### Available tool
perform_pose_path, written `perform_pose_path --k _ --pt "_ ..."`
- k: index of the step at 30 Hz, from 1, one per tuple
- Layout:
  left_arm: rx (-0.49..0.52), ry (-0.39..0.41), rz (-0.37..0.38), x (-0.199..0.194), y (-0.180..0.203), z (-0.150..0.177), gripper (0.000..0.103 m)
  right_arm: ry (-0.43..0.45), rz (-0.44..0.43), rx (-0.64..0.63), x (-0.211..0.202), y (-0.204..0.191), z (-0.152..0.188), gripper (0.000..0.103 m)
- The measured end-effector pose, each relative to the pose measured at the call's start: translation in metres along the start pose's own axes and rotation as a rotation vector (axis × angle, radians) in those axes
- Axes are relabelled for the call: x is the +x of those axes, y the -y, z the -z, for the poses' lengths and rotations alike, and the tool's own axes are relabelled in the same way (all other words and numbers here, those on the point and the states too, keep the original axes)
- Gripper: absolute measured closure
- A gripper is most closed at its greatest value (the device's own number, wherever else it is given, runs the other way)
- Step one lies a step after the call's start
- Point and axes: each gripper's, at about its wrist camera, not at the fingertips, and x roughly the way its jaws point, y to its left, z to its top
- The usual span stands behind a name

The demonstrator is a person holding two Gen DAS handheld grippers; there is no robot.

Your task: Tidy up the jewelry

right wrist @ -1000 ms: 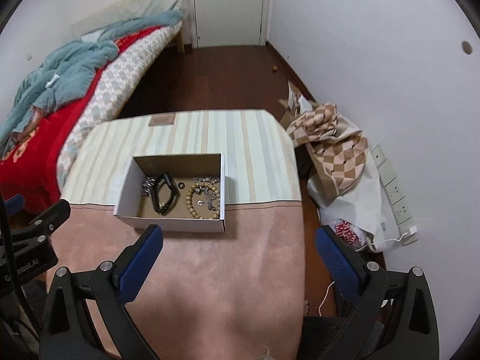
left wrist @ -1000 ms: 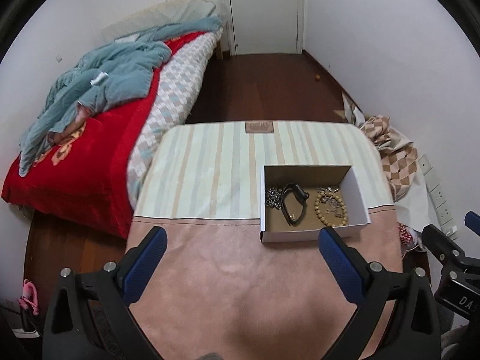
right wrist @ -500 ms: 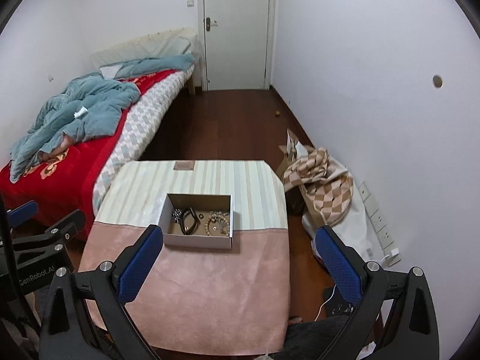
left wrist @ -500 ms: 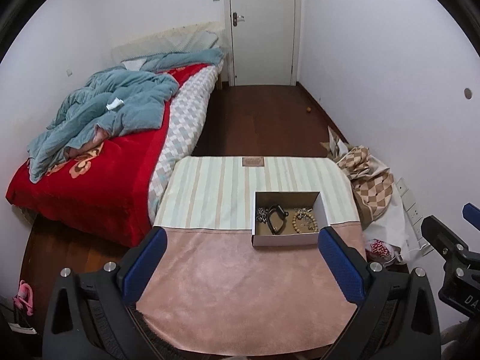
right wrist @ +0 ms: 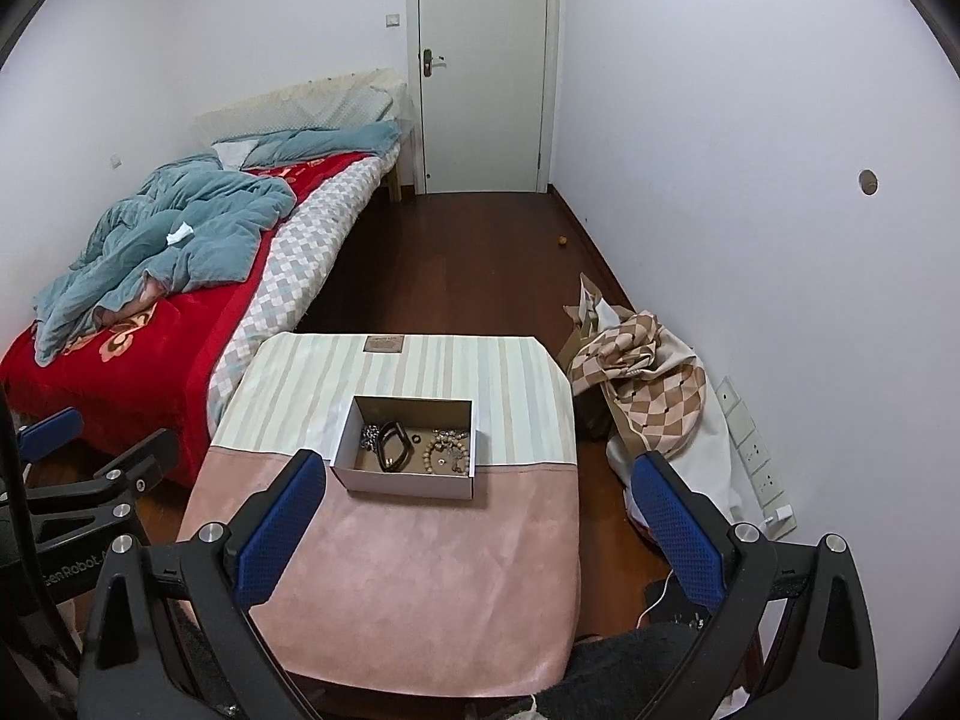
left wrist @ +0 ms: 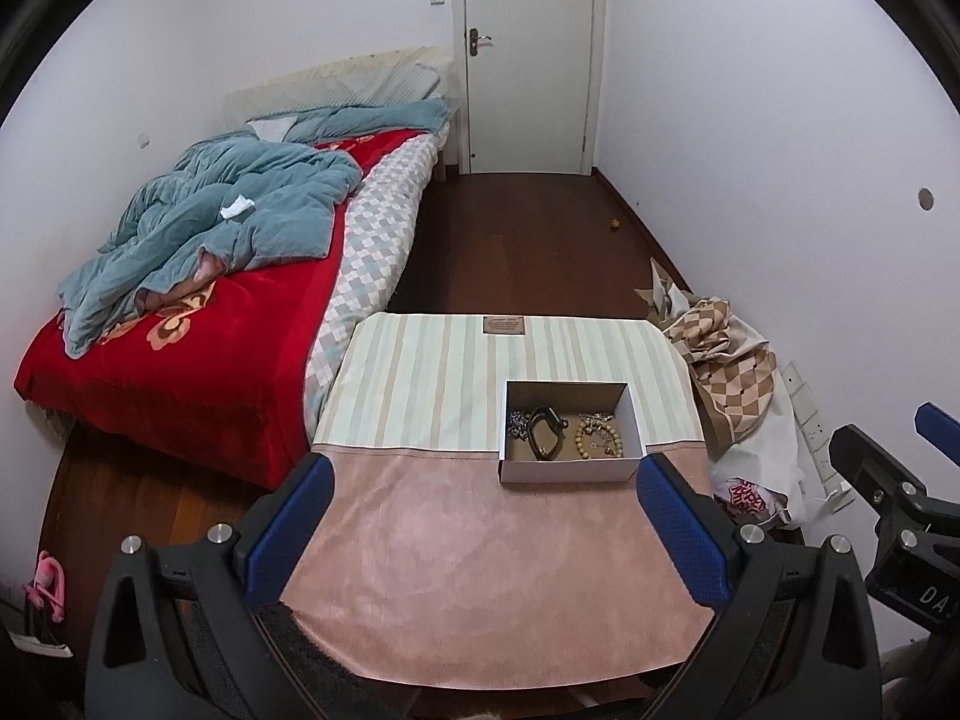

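A white cardboard box [left wrist: 569, 471] [right wrist: 408, 483] stands on the table where the striped cloth meets the pink cloth. Inside lie a black band [left wrist: 543, 431] [right wrist: 393, 450], a wooden bead bracelet [left wrist: 600, 437] [right wrist: 447, 450] and a silver chain [left wrist: 517, 423] [right wrist: 369, 437]. My left gripper [left wrist: 480, 534] is open and empty, held back and above the table's near edge. My right gripper [right wrist: 474, 534] is open and empty too, at the same height to the right.
The table [left wrist: 480, 588] has a pink cloth in front and a striped cloth [left wrist: 420, 384] behind. A bed with a red blanket [left wrist: 180, 348] stands left. A checked bag and clutter [left wrist: 726, 372] lie right by the wall. A shut door [left wrist: 528, 60] is at the back.
Both grippers have pulled back and up from the table, so the box looks smaller and more of the room shows. The jewelry in the box has not moved.
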Motion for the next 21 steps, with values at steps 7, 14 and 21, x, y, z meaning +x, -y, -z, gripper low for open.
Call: perform_pose_path --k 7,14,21 --pt "0.017 -0.012 -0.007 0.017 0.010 -0.010 0.000 -0.028 0.012 0.001 0.032 0.000 -0.012 0.000" --pt "0.001 -0.048 -0.034 0.047 0.012 -0.017 0.000 -0.059 0.043 0.006 0.068 0.001 -0.024 0.000" --pt "0.017 -0.087 -0.055 0.071 0.018 -0.015 0.000 -0.116 0.052 0.012 0.104 0.005 -0.020 0.000"
